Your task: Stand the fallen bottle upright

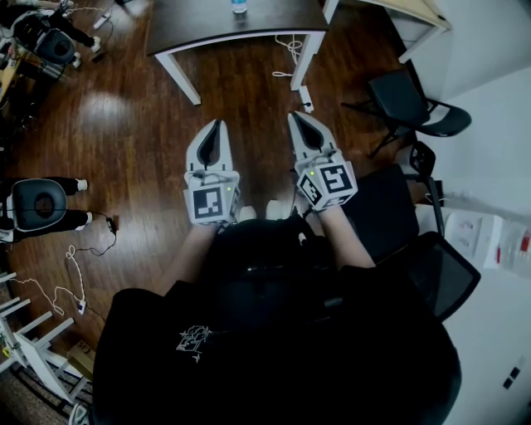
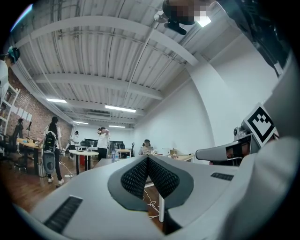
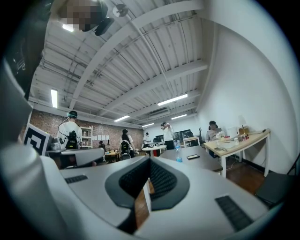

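Both tongs shut and empty, short of the table

The left tongs [image 1: 218,124] and right tongs [image 1: 293,116] are held level, side by side over the wooden floor [image 1: 124,108], near the front edge of the table [image 1: 199,25]. Each pair of jaws is pressed together with nothing between. The bottle [image 3: 178,152] stands upright on the table top, near a dark phone [image 3: 192,156] and well apart from both tongs.

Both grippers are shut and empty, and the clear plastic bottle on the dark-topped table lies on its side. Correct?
No: the clear plastic bottle stands upright on the dark-topped table, as the right gripper view shows. The left gripper and the right gripper are indeed shut and empty.
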Action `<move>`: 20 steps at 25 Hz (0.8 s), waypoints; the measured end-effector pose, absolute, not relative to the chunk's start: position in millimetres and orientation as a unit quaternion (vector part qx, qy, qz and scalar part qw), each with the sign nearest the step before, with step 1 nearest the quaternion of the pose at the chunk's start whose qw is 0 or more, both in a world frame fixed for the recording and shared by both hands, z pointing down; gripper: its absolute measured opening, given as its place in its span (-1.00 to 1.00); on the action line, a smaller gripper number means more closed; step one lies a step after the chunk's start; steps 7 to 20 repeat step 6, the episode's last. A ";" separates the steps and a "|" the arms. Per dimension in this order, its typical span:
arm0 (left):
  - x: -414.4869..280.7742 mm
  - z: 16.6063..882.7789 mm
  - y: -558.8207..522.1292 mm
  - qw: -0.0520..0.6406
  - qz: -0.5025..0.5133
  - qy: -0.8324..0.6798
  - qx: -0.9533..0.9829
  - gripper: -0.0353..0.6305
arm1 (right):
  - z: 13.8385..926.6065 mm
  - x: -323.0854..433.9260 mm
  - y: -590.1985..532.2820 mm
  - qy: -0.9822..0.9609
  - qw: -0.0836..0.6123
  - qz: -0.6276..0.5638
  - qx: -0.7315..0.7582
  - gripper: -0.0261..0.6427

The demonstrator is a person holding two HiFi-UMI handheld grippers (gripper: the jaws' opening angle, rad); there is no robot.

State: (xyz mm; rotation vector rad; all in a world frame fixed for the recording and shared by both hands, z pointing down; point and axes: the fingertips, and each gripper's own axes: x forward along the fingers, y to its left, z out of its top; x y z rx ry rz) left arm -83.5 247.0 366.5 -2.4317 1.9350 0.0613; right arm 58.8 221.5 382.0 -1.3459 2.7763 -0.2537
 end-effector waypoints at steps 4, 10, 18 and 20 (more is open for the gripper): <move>-81.4 367.0 249.5 0.019 0.020 0.622 -0.783 -0.91 | 383.6 61.5 221.9 0.896 0.023 -0.083 -0.436 -0.90; -79.9 367.4 251.0 0.019 0.021 0.621 -0.783 -0.91 | 383.5 62.6 221.2 0.895 0.023 -0.083 -0.437 -0.90; -79.9 367.4 251.0 0.019 0.021 0.621 -0.783 -0.91 | 383.5 62.6 221.2 0.895 0.023 -0.083 -0.437 -0.90; -79.9 367.4 251.0 0.019 0.021 0.621 -0.783 -0.91 | 383.5 62.6 221.2 0.895 0.023 -0.083 -0.437 -0.90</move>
